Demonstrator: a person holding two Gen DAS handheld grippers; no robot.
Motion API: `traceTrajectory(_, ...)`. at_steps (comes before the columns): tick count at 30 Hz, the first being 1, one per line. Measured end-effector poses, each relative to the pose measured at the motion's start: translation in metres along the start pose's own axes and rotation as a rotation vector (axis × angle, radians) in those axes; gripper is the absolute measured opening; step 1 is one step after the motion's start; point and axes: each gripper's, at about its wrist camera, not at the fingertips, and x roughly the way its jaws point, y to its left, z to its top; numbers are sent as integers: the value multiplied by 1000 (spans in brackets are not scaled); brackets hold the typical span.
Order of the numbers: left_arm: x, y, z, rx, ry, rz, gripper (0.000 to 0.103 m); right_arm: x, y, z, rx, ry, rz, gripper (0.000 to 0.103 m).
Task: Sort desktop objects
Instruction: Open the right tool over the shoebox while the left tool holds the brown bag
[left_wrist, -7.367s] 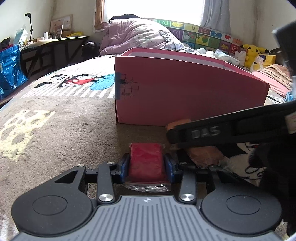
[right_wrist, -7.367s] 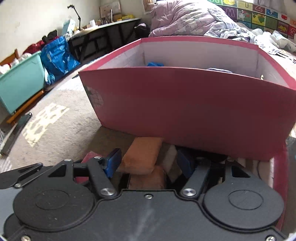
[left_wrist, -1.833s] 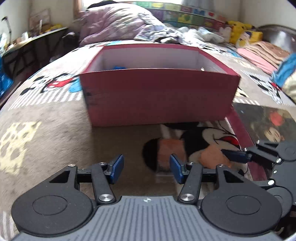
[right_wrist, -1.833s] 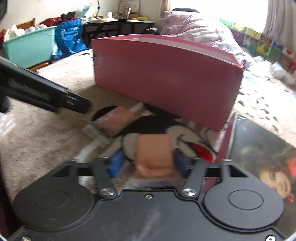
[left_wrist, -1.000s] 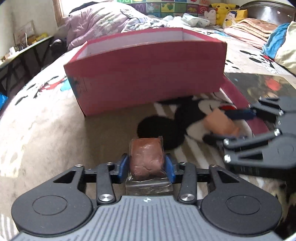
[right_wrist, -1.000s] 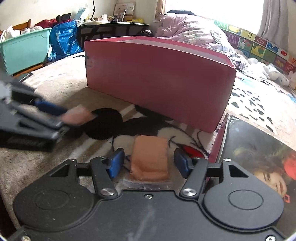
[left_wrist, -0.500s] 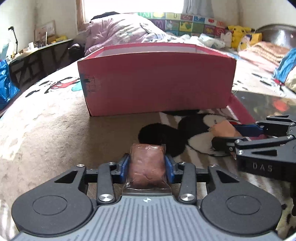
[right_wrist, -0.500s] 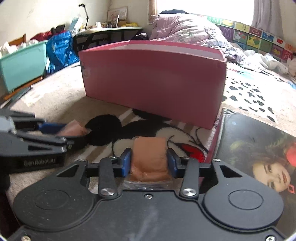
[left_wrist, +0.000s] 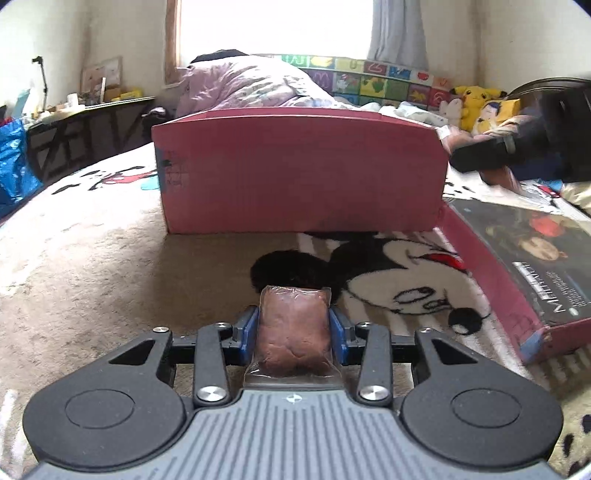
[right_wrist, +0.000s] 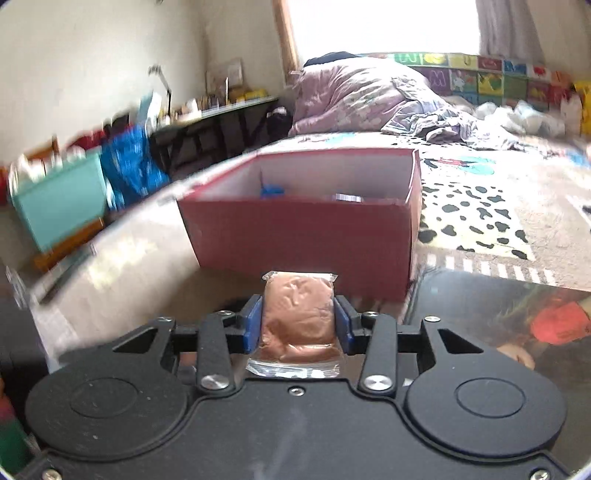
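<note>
Gripping a brown clay packet (left_wrist: 293, 328) in my left tool (left_wrist: 294, 329), a tan clay packet (right_wrist: 300, 317) in my right tool (right_wrist: 299, 325). Next, I judge, both go ahead into the red box (right_wrist: 303, 232).

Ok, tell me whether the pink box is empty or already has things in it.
Not empty. The right wrist view looks into the open-topped pink box: a blue item and a pale one show above its near wall.
</note>
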Motion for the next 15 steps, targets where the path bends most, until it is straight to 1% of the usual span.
traceTrajectory(4,1,0,1,-32,0,-45,38,6,-11,27,68,-2,46,40)
traceTrajectory(11,10,0,2,-59,8,-66,38,28,-12,69,43,14,53,40)
traceTrajectory(15,11,4,5,-92,14,-84,38,48,-4,91,-2,51,52,40)
